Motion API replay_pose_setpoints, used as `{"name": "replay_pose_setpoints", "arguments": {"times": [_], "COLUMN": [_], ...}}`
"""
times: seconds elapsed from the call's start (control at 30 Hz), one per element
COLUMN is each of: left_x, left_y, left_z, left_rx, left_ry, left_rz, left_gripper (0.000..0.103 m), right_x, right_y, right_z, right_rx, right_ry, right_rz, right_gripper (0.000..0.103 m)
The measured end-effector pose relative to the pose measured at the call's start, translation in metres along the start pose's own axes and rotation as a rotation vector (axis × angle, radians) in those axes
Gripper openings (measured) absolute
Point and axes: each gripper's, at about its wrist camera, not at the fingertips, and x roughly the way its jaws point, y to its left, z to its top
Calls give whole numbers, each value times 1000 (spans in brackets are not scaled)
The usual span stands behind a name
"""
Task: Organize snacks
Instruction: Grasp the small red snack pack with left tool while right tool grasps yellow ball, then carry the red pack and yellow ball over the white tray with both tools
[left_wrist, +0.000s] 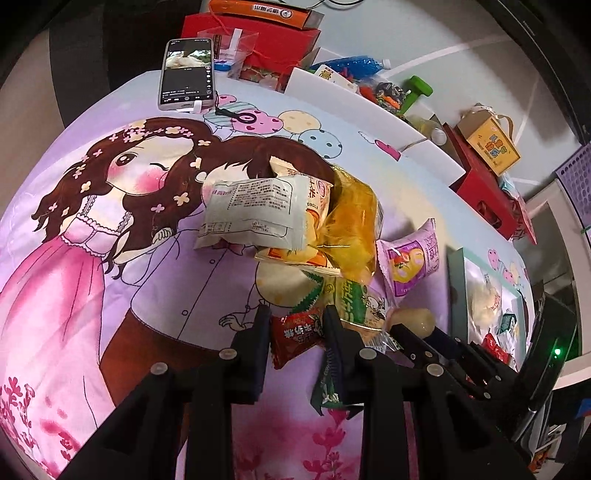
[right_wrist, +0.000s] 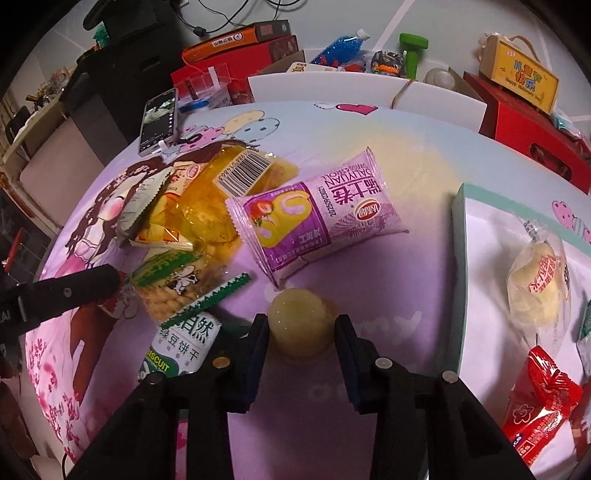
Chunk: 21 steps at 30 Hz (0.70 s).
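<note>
My left gripper (left_wrist: 297, 321) is shut on a small red snack packet (left_wrist: 295, 338) at the near edge of a snack pile on the cartoon-print cloth. The pile holds a white packet (left_wrist: 251, 210), a yellow bag (left_wrist: 351, 229), a cow-print biscuit pack (right_wrist: 173, 284) and a green biscuit packet (right_wrist: 184, 339). My right gripper (right_wrist: 301, 332) is shut on a pale round jelly cup (right_wrist: 301, 325), just in front of a purple roll packet (right_wrist: 321, 218). To the right lies a teal-rimmed tray (right_wrist: 460, 258) with a pale pastry (right_wrist: 535, 291) and a red packet (right_wrist: 539, 402) in it.
A phone (left_wrist: 186, 74) lies at the far left of the cloth. Behind the cloth stand white boxes (right_wrist: 325, 88), red boxes (right_wrist: 528, 122), a yellow carton (right_wrist: 524, 74), a blue bottle (right_wrist: 340, 46) and a green dumbbell (right_wrist: 412, 46). The left gripper's arm (right_wrist: 74, 288) reaches in beside the pile.
</note>
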Motion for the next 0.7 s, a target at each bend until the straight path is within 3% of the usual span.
{"name": "replay_pose_setpoints", "arguments": {"times": [0.37, 0.7], "left_x": [3, -15], "left_y": [1, -8], "left_z": [6, 11], "left_rx": [-8, 18], "left_ry": [-7, -70], "left_rz": [9, 16], "left_gripper": [29, 29], "right_x": [-6, -38], "right_y": [-3, -8], "right_z": [2, 7], "right_rx": [19, 46], "right_ry": [-21, -96], "right_rz": [10, 34], "right_gripper": [39, 39]}}
